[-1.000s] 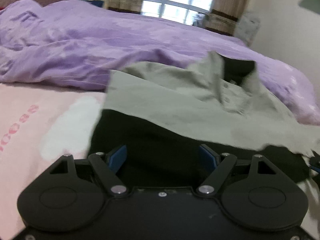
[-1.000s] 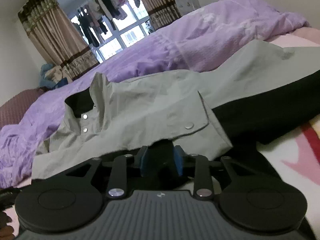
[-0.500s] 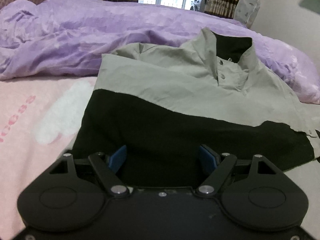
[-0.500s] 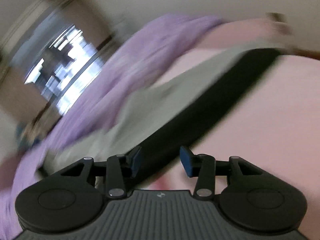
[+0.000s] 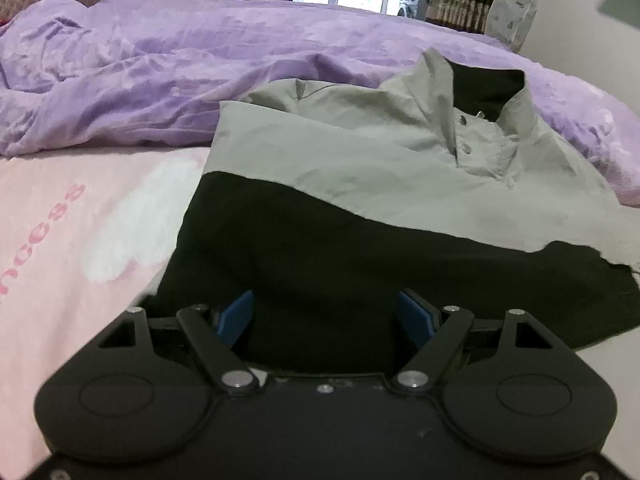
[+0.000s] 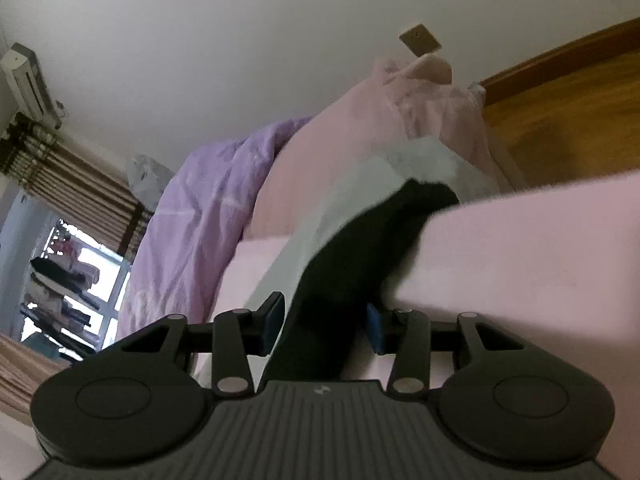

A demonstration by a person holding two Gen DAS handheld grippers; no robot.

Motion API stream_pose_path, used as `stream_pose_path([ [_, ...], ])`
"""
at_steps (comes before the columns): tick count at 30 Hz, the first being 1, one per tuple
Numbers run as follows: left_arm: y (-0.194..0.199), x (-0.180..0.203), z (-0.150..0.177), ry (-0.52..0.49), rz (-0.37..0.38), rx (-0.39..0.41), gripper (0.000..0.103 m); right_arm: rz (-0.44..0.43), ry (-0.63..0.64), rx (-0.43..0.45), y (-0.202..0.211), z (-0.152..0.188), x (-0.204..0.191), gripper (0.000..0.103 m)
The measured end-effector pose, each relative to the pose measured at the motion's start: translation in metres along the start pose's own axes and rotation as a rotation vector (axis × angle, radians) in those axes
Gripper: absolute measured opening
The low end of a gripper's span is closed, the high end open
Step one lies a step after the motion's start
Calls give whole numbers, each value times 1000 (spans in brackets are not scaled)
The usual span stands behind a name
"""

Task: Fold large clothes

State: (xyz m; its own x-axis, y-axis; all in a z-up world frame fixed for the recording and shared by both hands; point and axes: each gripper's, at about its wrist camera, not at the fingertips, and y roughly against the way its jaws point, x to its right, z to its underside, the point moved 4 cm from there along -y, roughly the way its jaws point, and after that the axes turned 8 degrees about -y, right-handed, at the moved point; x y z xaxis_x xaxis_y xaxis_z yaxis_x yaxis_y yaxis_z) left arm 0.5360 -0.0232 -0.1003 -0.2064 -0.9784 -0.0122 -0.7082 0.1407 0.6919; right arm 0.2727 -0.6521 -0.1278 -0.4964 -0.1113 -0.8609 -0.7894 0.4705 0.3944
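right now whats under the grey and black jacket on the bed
The jacket lies on the pink bedsheet, its collar end against the purple duvet behind it. Sheet shows along its left edge. Whatever lies beneath the jacket's middle is covered and cannot be seen.

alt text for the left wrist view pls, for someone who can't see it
A grey and black jacket lies spread on a pink bed sheet, collar at the far end, against a crumpled purple duvet. The open left gripper sits low over the jacket's black hem, gripping nothing.

Shirt: grey top, black bottom
Quilt: plain purple
Bed sheet: pink, white patch, pink lettering
Fingers: blue
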Motion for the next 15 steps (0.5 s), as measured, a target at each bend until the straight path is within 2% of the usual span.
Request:
stream_pose_path([
  [6, -10, 0, -2, 3, -15, -5, 80, 16, 38, 50, -6, -11, -4, 51],
  [7, -10, 1, -3, 0, -13, -5, 80, 24, 43, 56, -8, -11, -5, 46],
  [8, -10, 2, -3, -2, -9, -6, 80, 44, 56, 62, -7, -11, -6, 33],
  [11, -9, 2, -5, -2, 4, -6, 80, 81, 143, 89, -8, -12, -17, 10],
  [15, -3, 2, -6, 0, 21, 8, 80, 49, 281, 150, 11, -5, -51, 4],
])
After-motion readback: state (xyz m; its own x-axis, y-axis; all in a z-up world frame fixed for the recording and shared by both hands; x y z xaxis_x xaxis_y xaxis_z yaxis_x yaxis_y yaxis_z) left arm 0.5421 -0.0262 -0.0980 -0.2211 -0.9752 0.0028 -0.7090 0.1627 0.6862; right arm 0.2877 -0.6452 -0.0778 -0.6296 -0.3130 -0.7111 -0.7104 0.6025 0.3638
